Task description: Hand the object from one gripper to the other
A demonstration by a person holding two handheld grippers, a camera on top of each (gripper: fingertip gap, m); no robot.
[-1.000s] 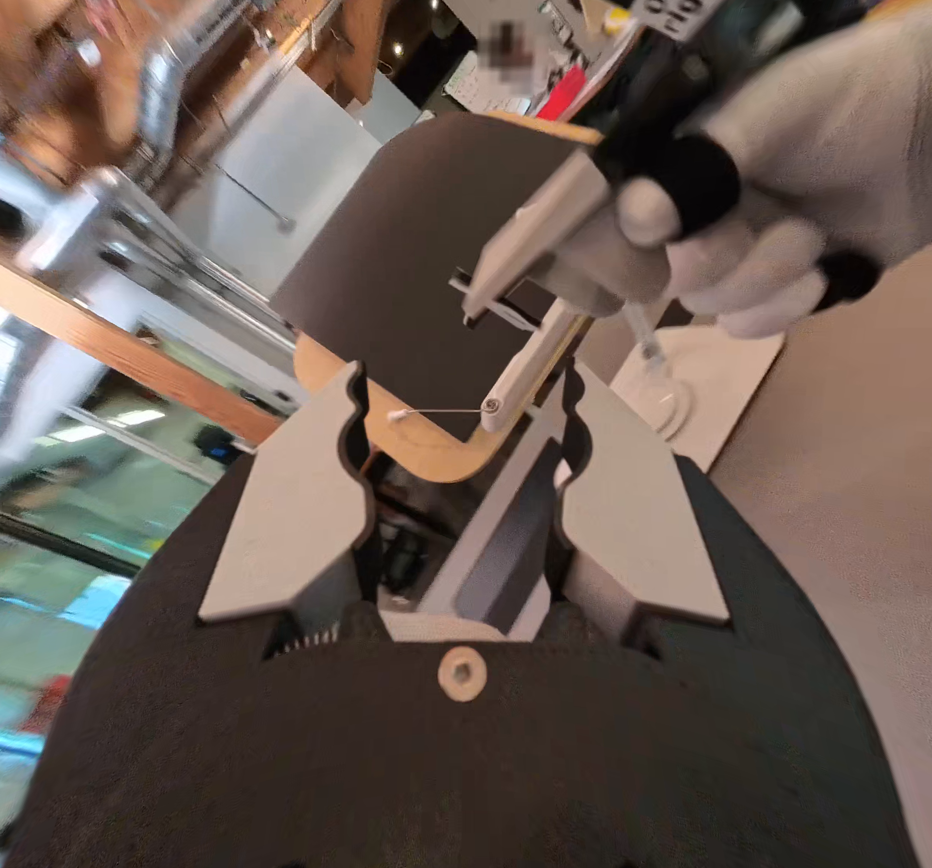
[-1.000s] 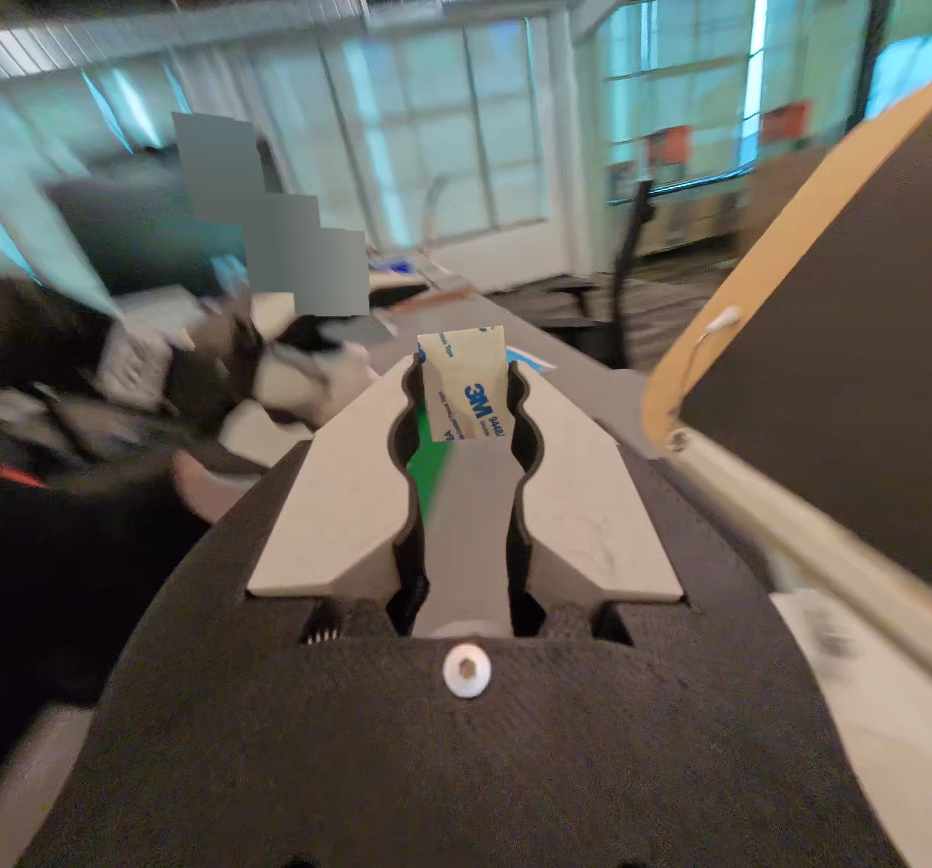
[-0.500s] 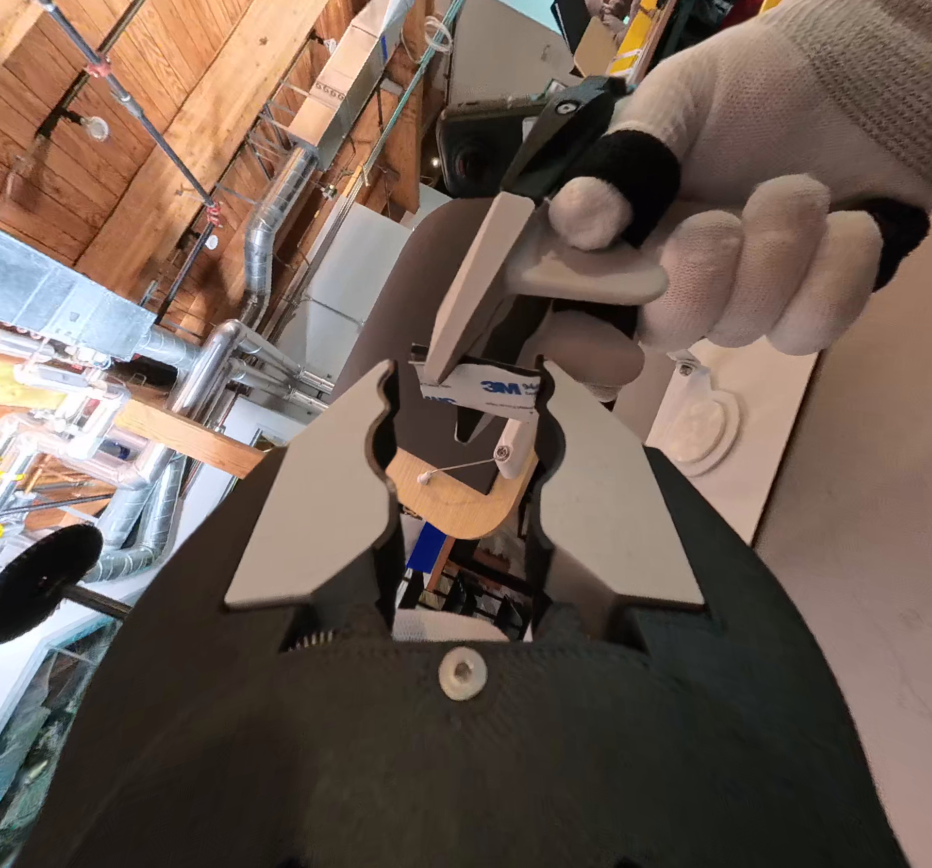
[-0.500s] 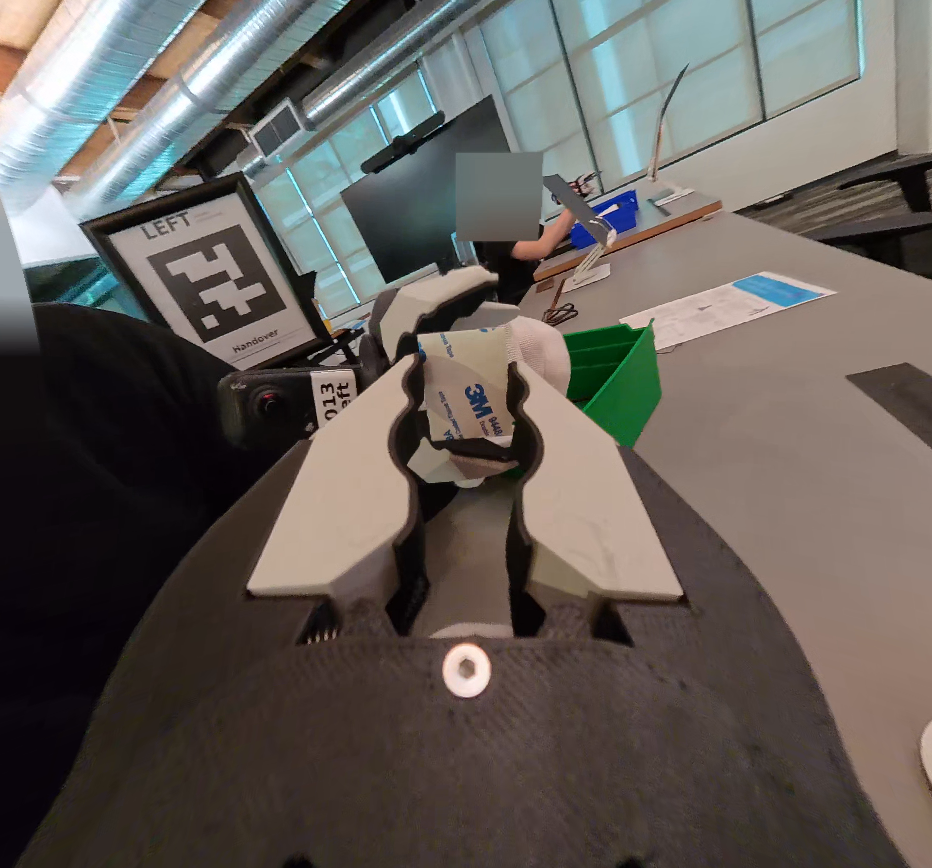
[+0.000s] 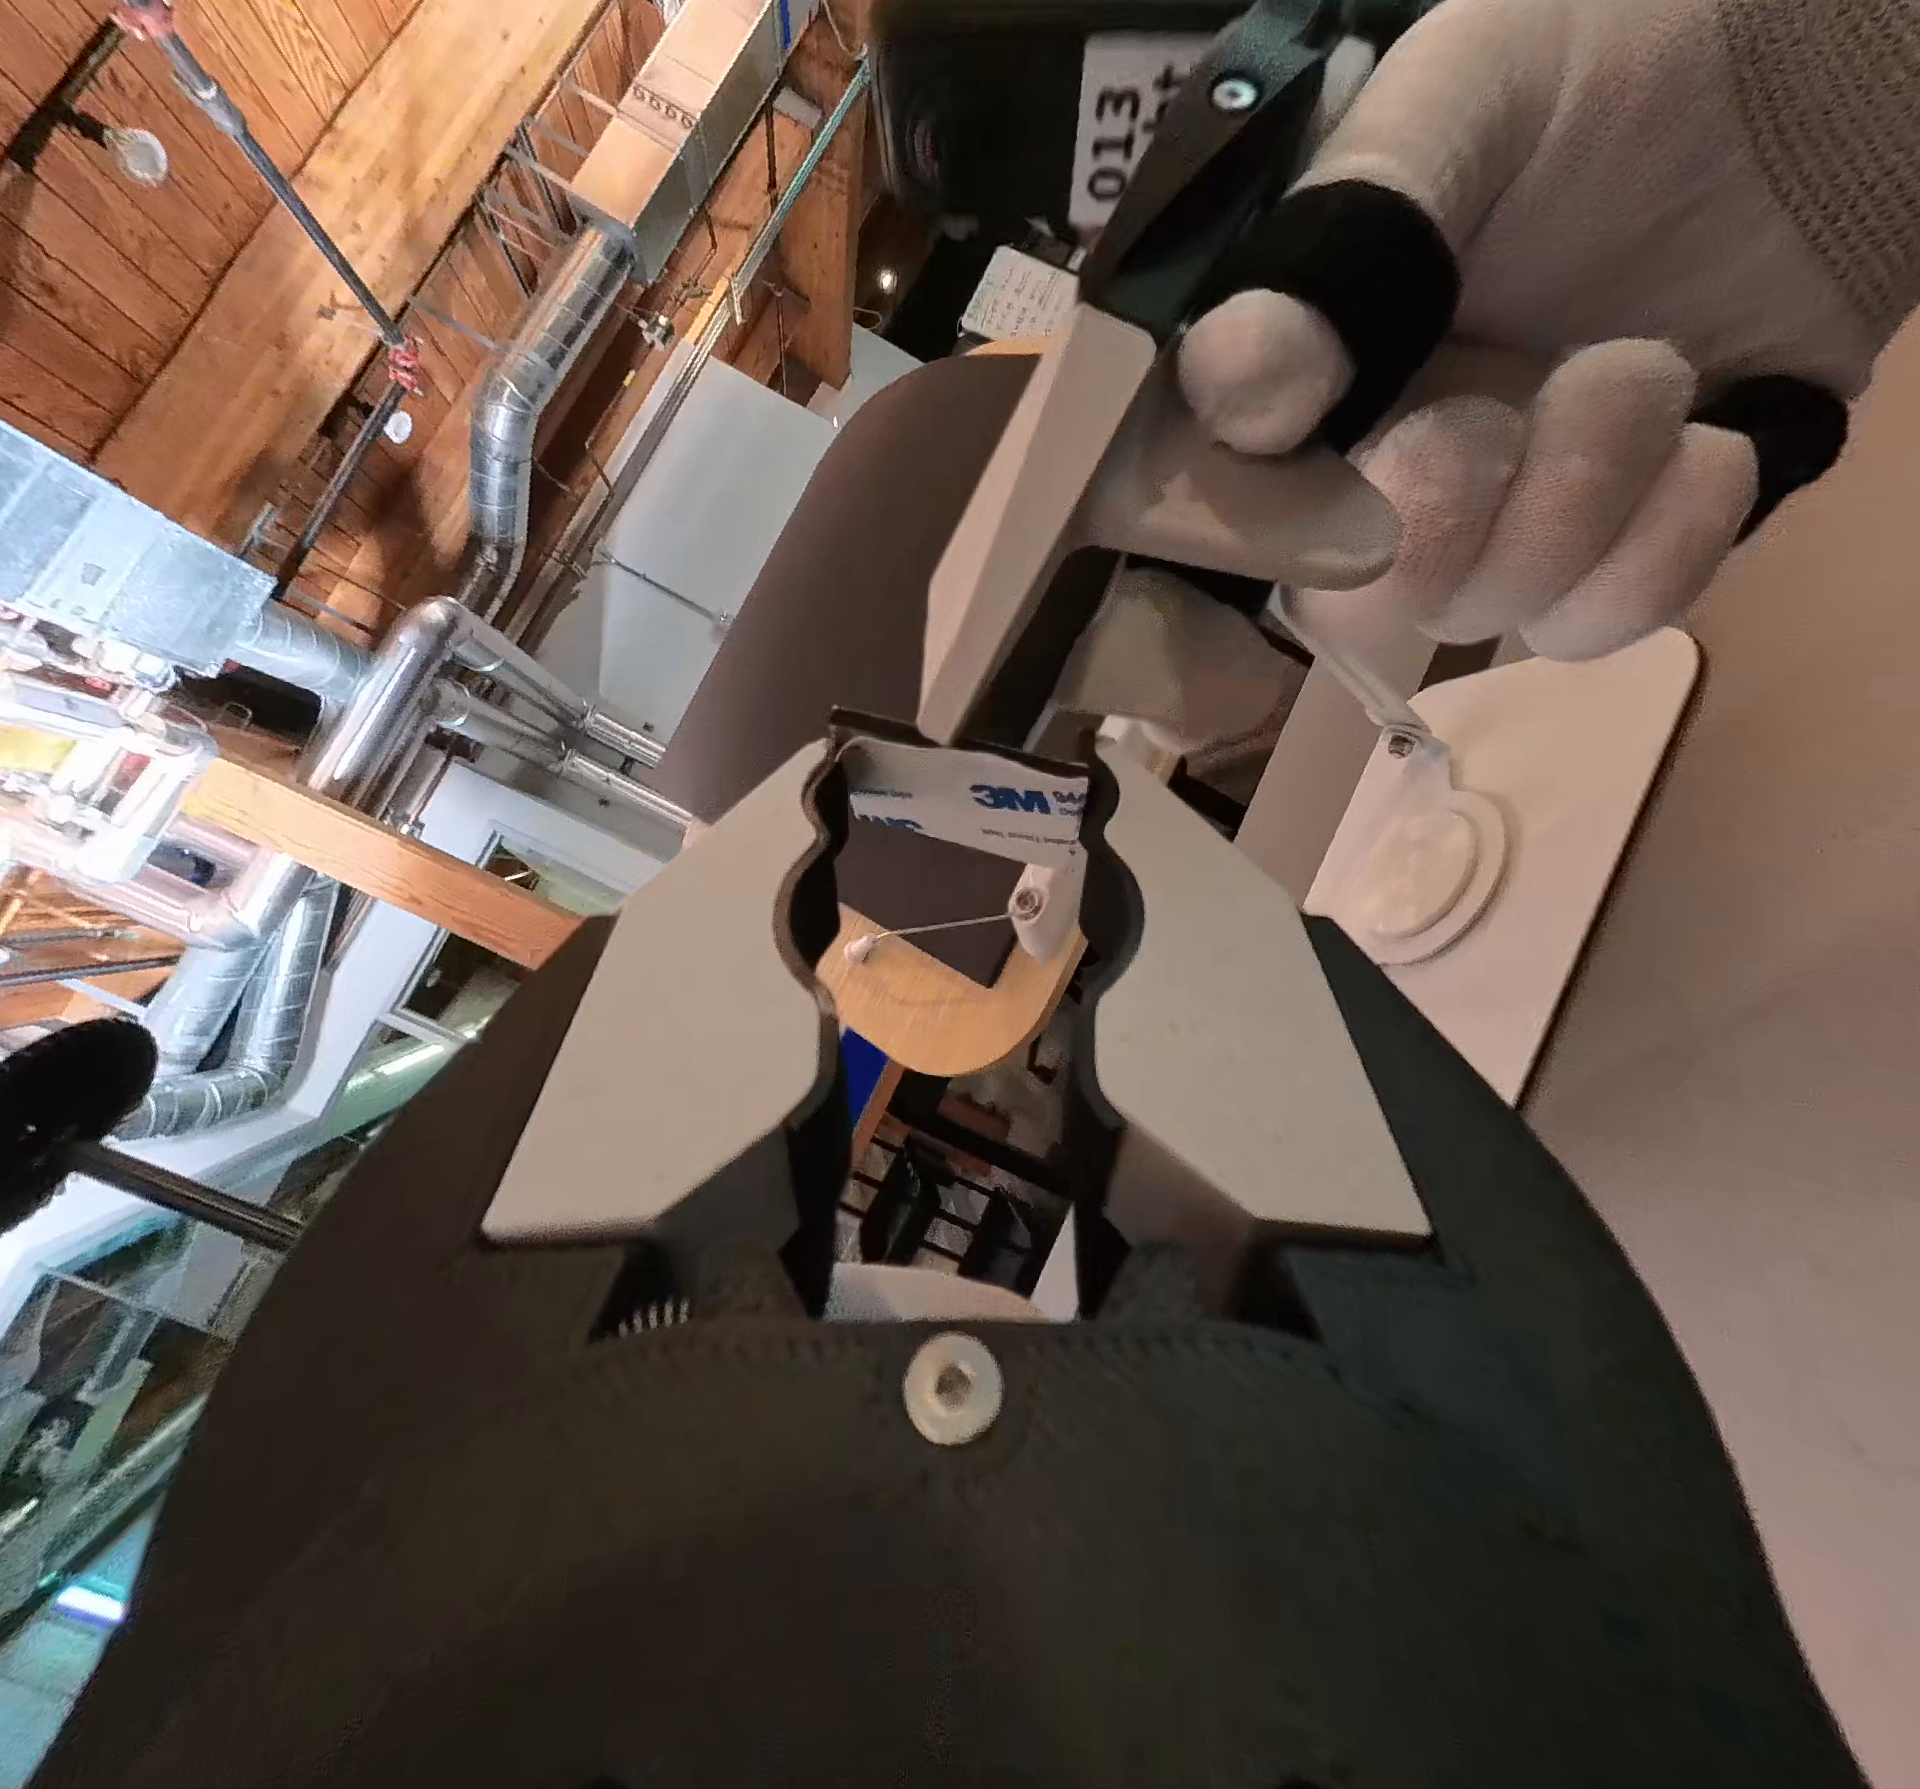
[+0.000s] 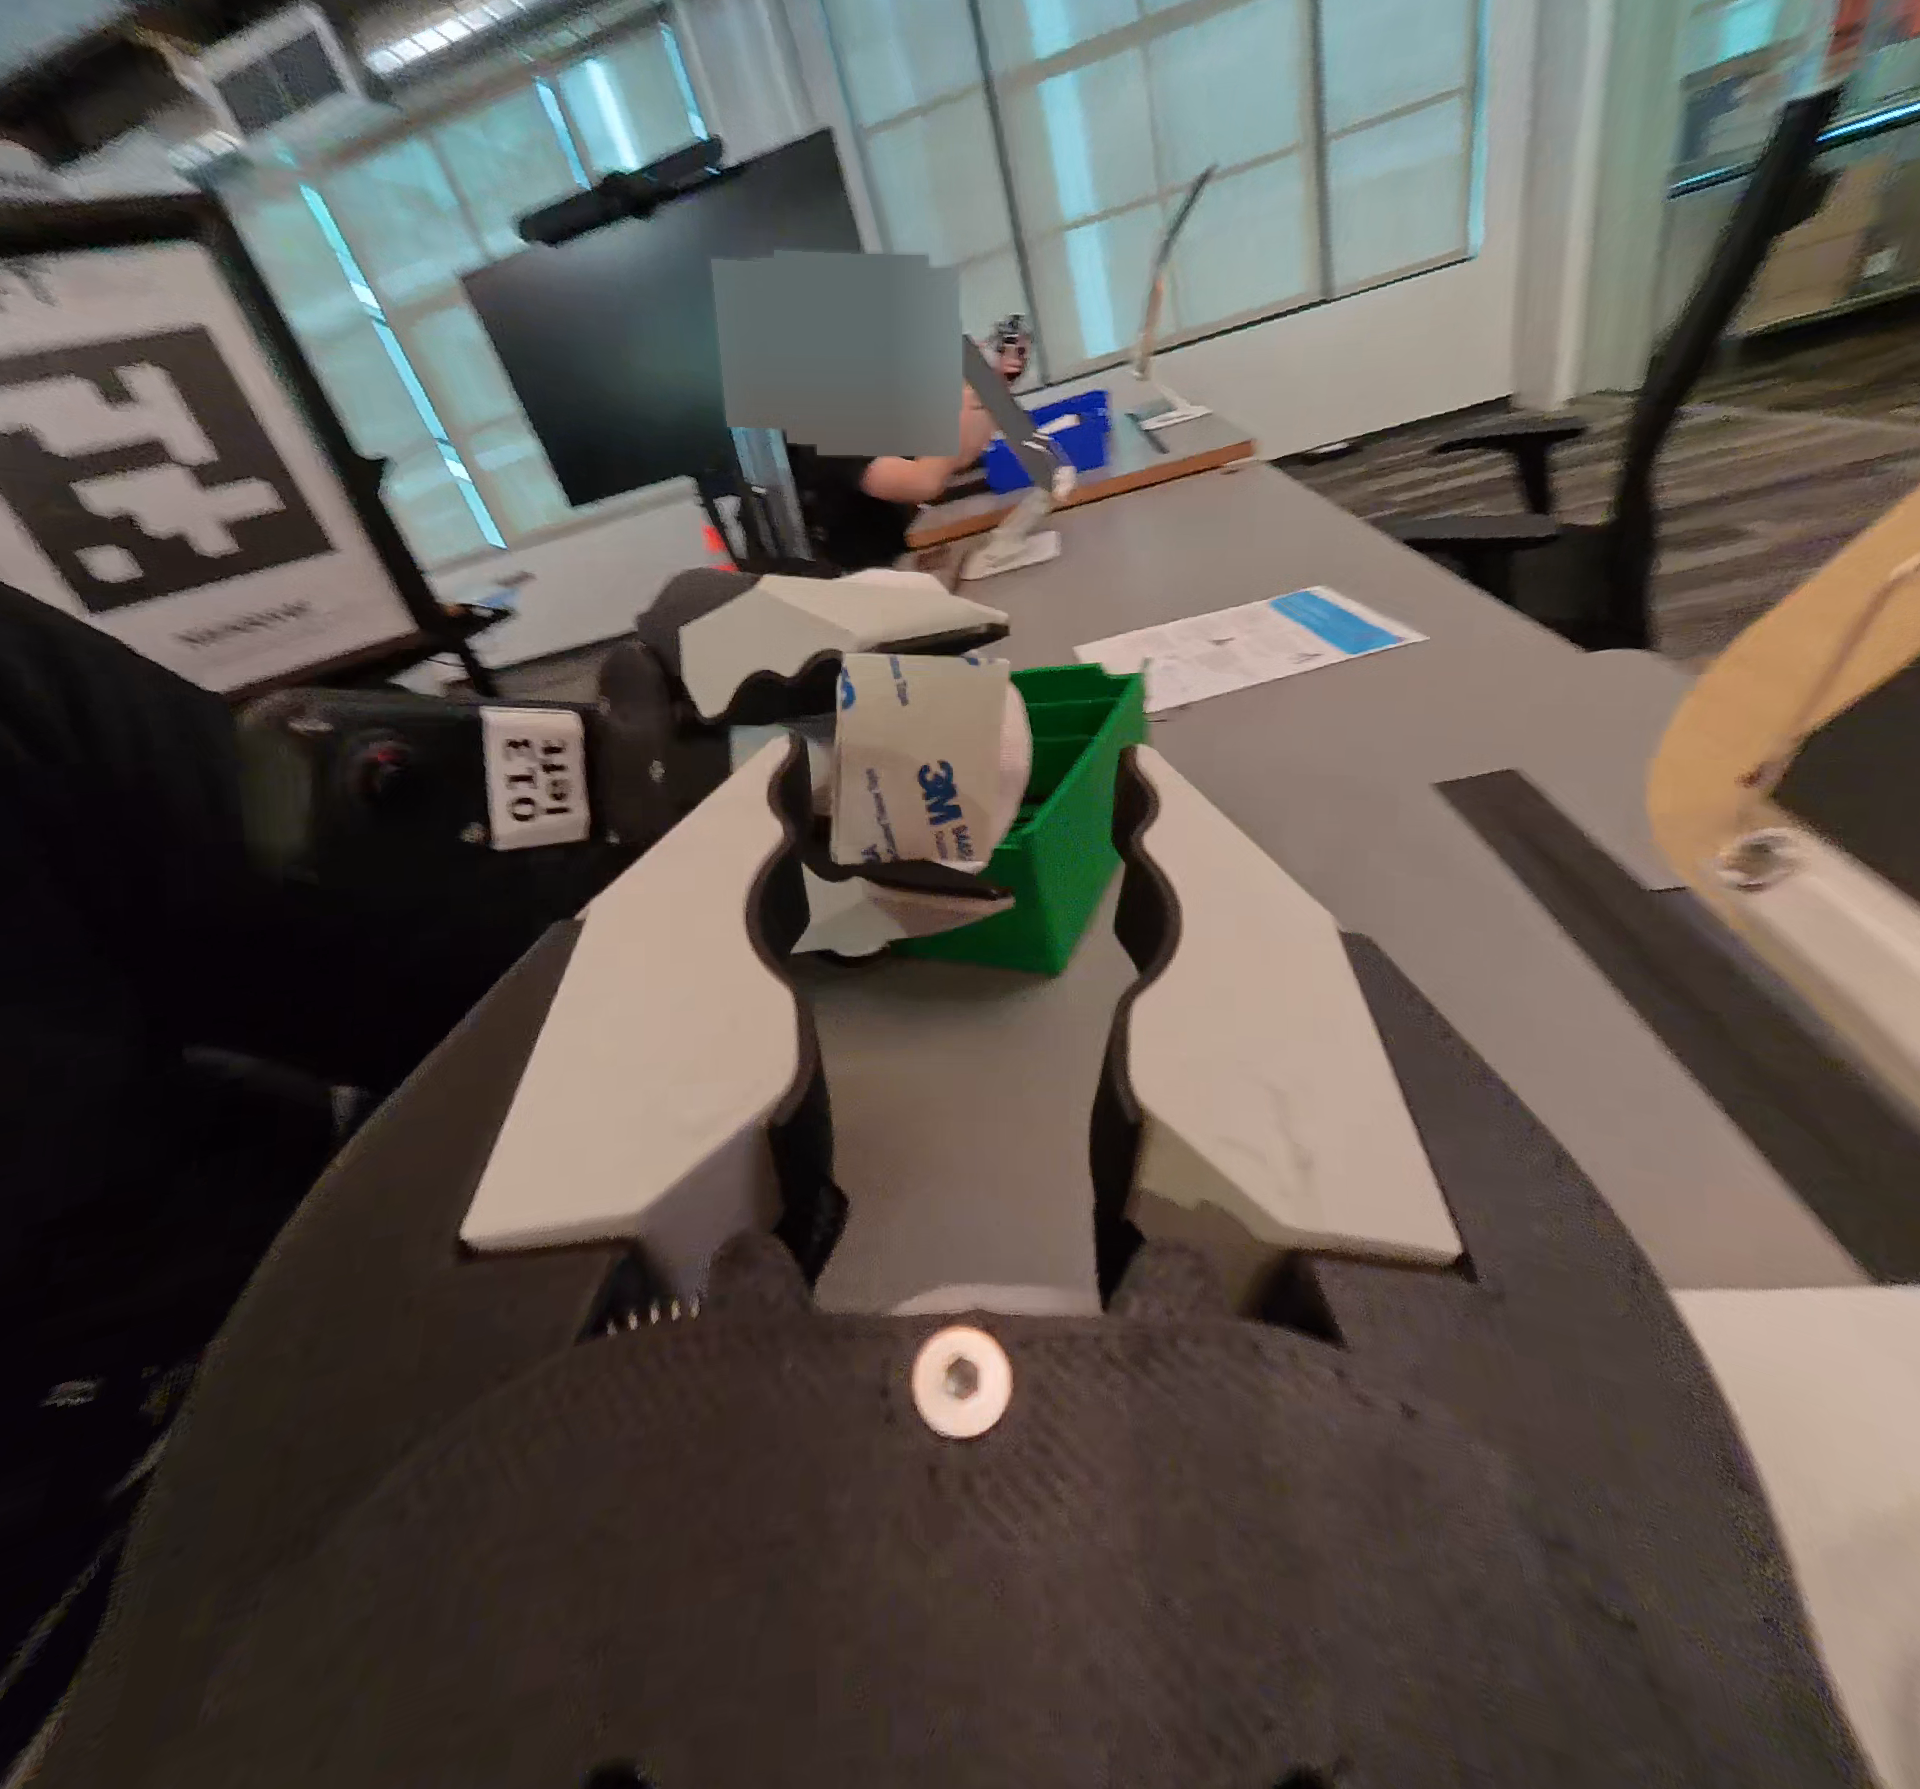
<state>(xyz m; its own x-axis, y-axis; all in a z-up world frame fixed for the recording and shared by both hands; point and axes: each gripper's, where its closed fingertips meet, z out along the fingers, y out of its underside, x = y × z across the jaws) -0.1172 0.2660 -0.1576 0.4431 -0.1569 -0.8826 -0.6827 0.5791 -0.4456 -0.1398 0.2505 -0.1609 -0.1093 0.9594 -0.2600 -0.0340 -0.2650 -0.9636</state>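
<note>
Pad (image 5: 966,804) of foam tape with white liner, pinched at the tips of the left gripper (image 5: 961,809); in the right wrist view the same pad (image 6: 920,773) stands clear of the right gripper (image 6: 961,804), whose tongs are spread wide and empty. Judged light, thin and bendable, with a slick liner; best taken across its flat faces. The gloved hand (image 5: 1538,305) holds its gripper tilted down toward the pad. Behind sits a green bin (image 6: 1060,835) on the table (image 6: 1351,804).
</note>
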